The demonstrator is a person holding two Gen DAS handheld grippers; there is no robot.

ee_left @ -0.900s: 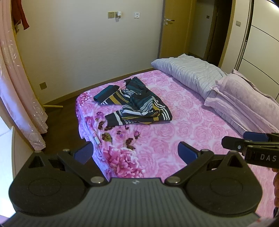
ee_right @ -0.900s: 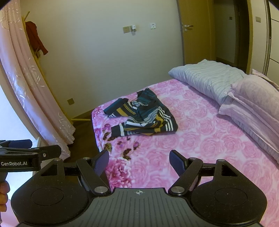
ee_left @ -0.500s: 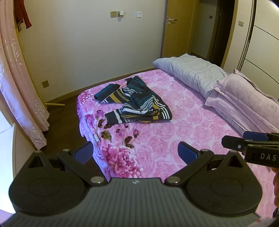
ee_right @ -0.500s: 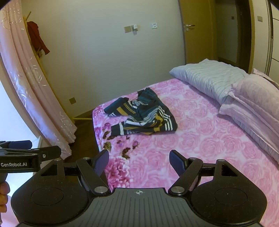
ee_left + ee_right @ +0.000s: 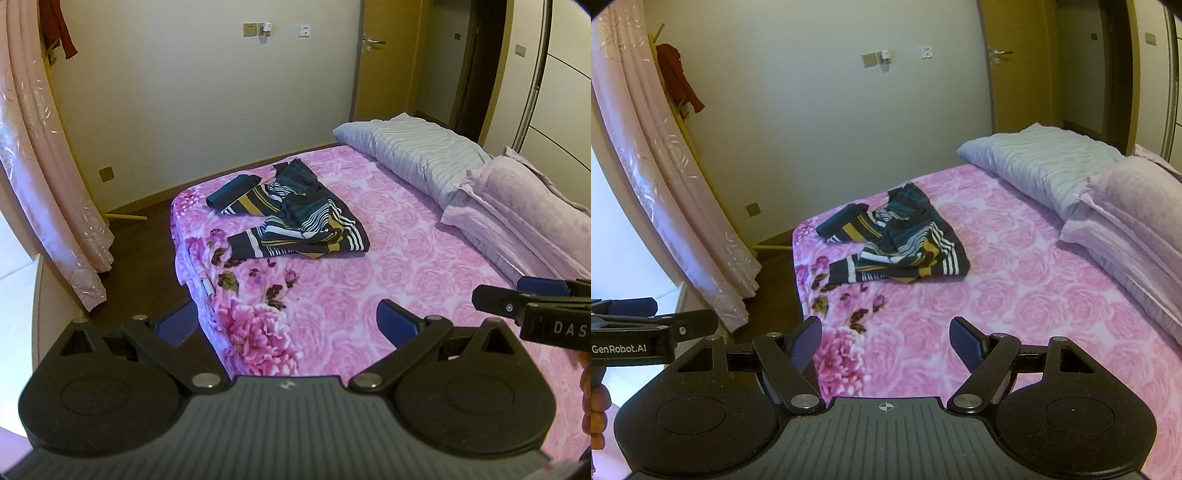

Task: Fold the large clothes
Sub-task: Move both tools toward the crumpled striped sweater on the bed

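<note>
A crumpled dark garment (image 5: pixel 291 218) (image 5: pixel 897 243) with white and mustard stripes lies on the pink rose-print bed (image 5: pixel 399 266) (image 5: pixel 1027 288), near its far left corner. One sleeve stretches toward the bed's left edge. My left gripper (image 5: pixel 284 323) hangs open over the bed's near corner, well short of the garment, with nothing between its blue fingers. My right gripper (image 5: pixel 886 341) is open too, above the near part of the bed, also far from the garment. Each gripper shows at the edge of the other's view.
A grey striped pillow (image 5: pixel 410 155) and a lilac pillow (image 5: pixel 524 210) lie along the right side of the bed. Pink curtains (image 5: pixel 44 177) hang at the left, with dark floor (image 5: pixel 147 251) between them and the bed. A door (image 5: pixel 384 62) stands beyond.
Both views have crept slightly forward and to the left; the garment sits a little nearer the centre. Both grippers stay open.
</note>
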